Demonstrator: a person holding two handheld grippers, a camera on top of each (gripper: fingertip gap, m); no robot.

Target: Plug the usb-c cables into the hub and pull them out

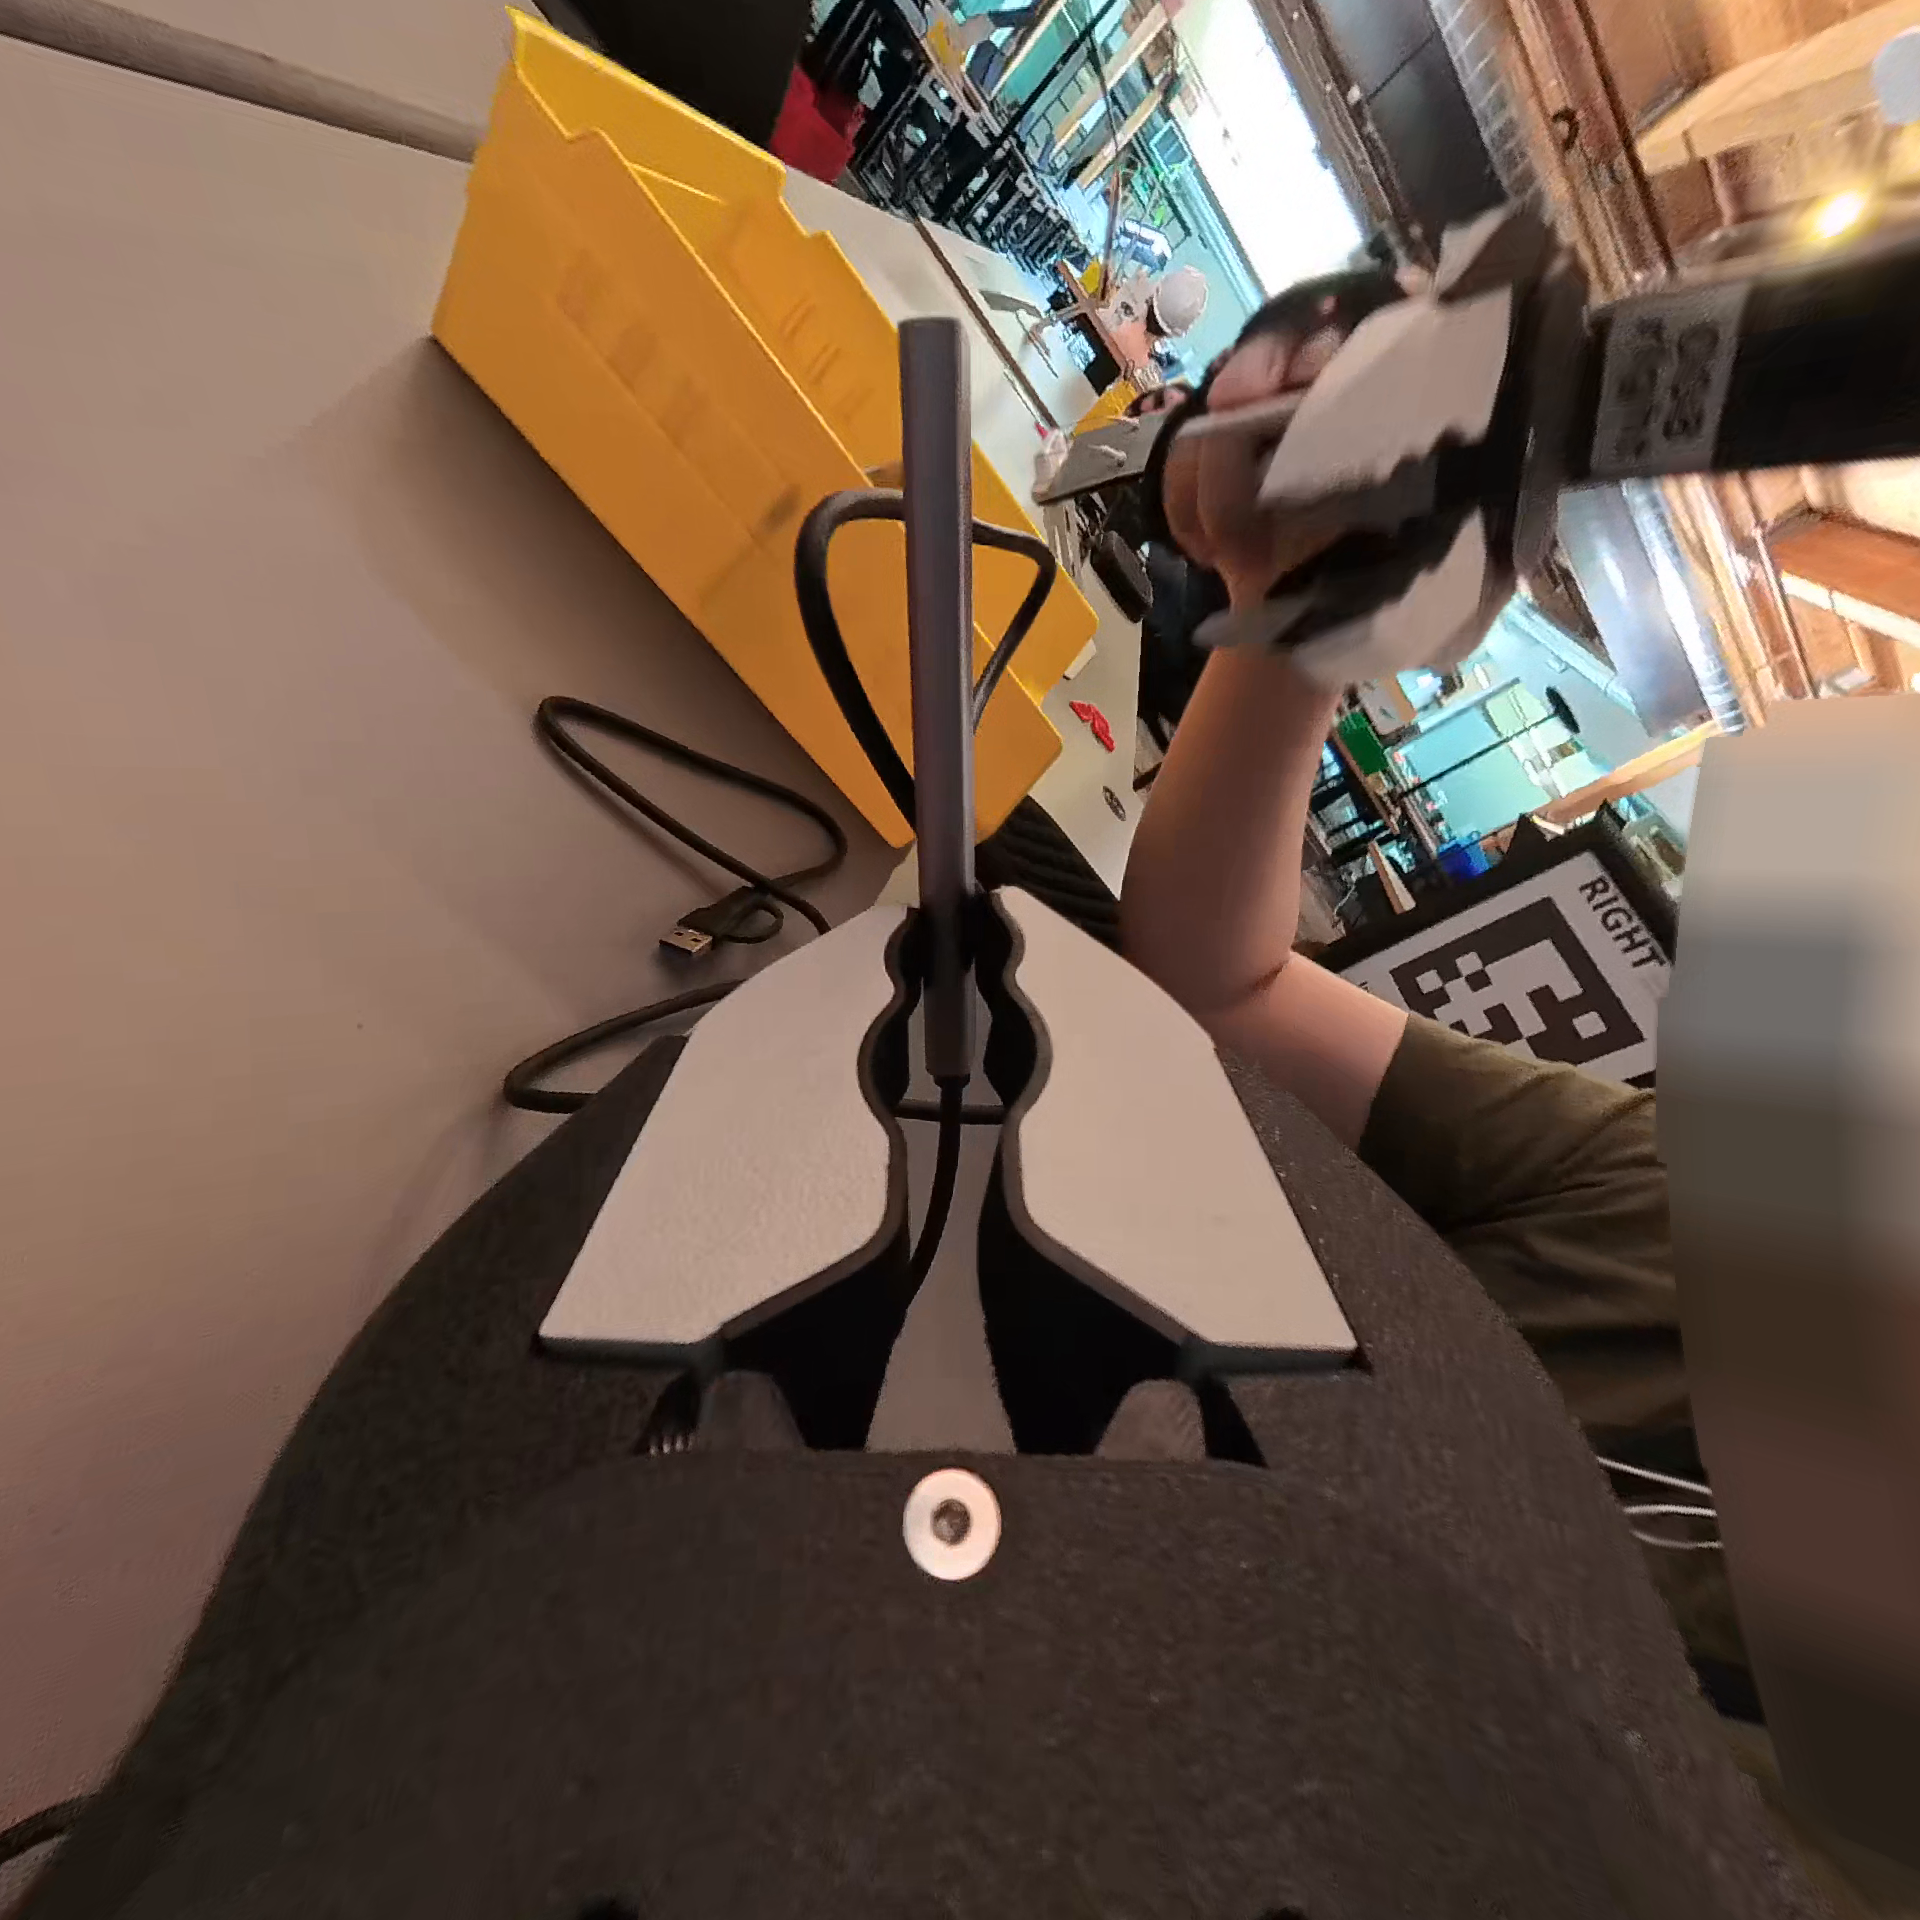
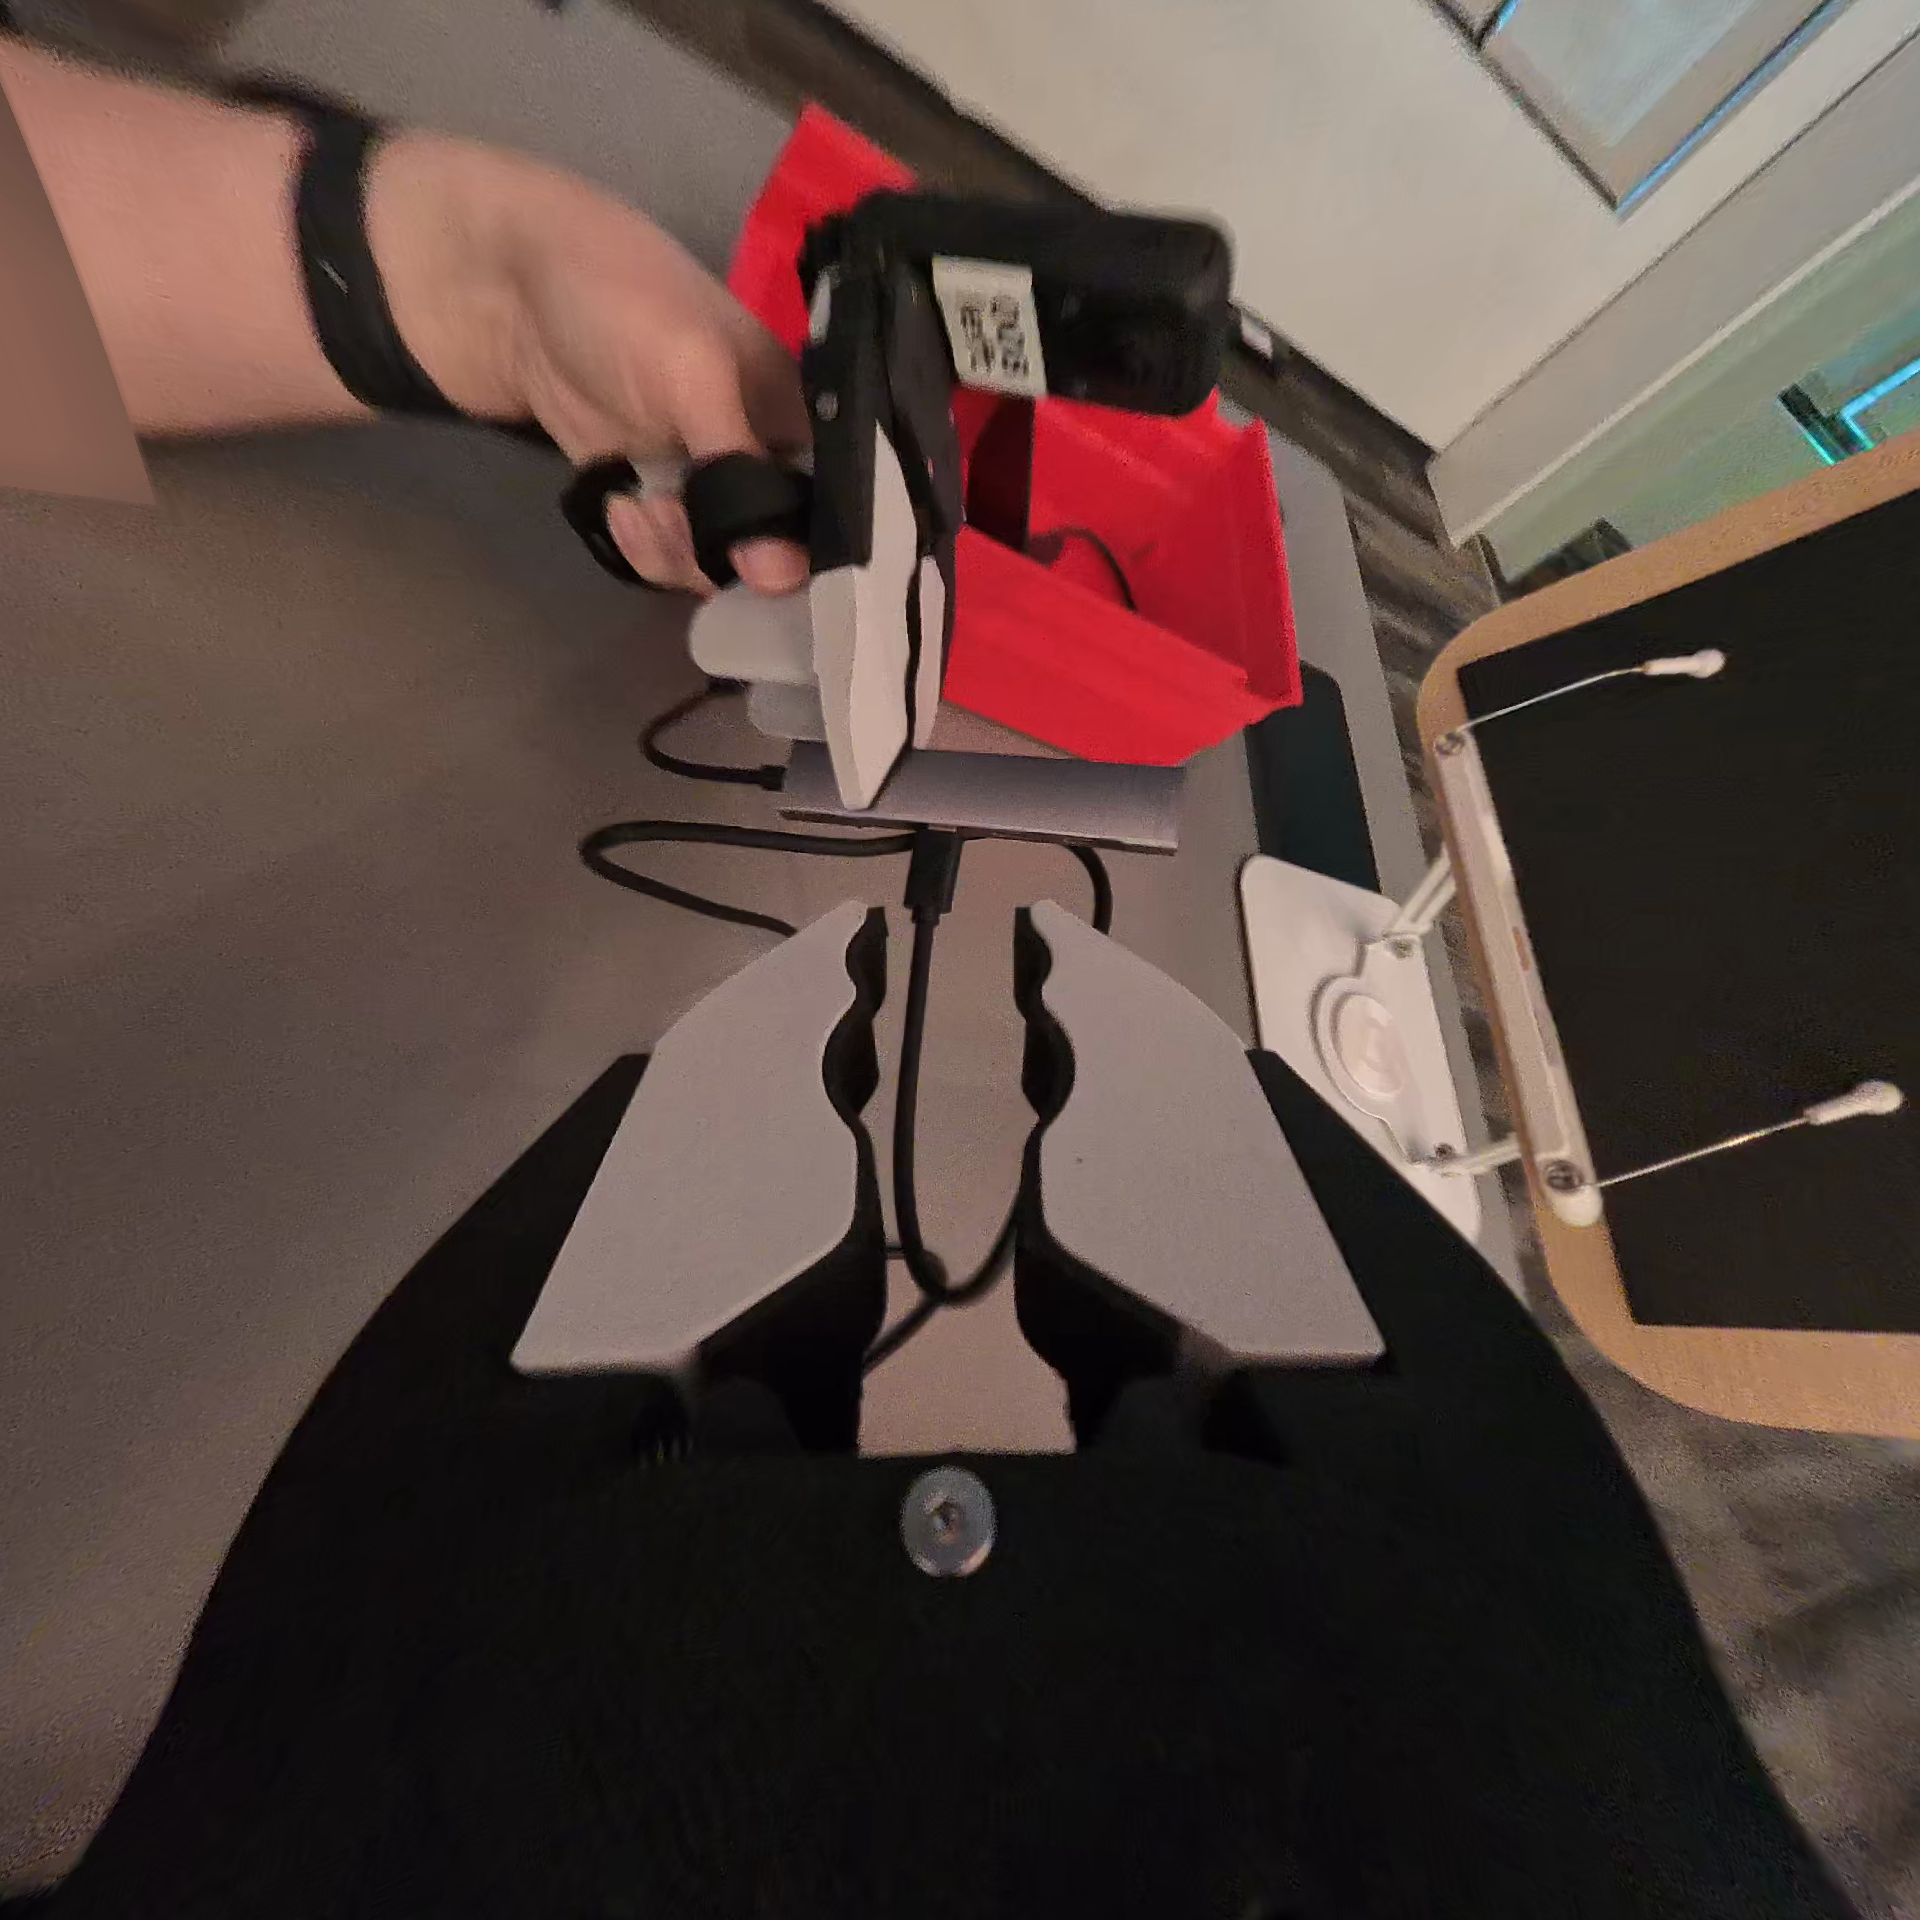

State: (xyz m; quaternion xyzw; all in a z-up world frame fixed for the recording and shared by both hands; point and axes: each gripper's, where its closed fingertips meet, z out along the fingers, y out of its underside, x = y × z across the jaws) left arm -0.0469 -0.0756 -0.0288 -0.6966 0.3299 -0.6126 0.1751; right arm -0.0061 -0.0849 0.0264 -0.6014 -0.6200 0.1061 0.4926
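While the hub serves as the reference landmark, findings are as follows.

Hub: slim grey bar (image 1: 938, 644), held edge-on above the beige table (image 1: 208, 623); in the right wrist view it shows as a flat grey slab (image 2: 1039, 805).
Left gripper: jaws (image 1: 948, 925) closed on the hub's near end; its own cord runs back between the fingers.
Left gripper, right wrist view: white fingers (image 2: 878, 665) clamp the hub's left end, a hand (image 2: 582, 343) on the handle behind.
Right gripper: jaws (image 2: 948, 920) parted, gripping nothing, just short of the hub's near edge.
USB-C cable: black plug (image 2: 930, 873) seated in the hub's near edge; its lead (image 2: 904, 1091) passes between the parted fingers; contact with them cannot be told.
Second cable: black, looped on the table left of the hub, connector end (image 1: 696, 935) lying free.
Yellow bin (image 1: 665, 416): on the table beyond the hub.
Red bin (image 2: 1122, 603): directly behind the hub in the right wrist view.
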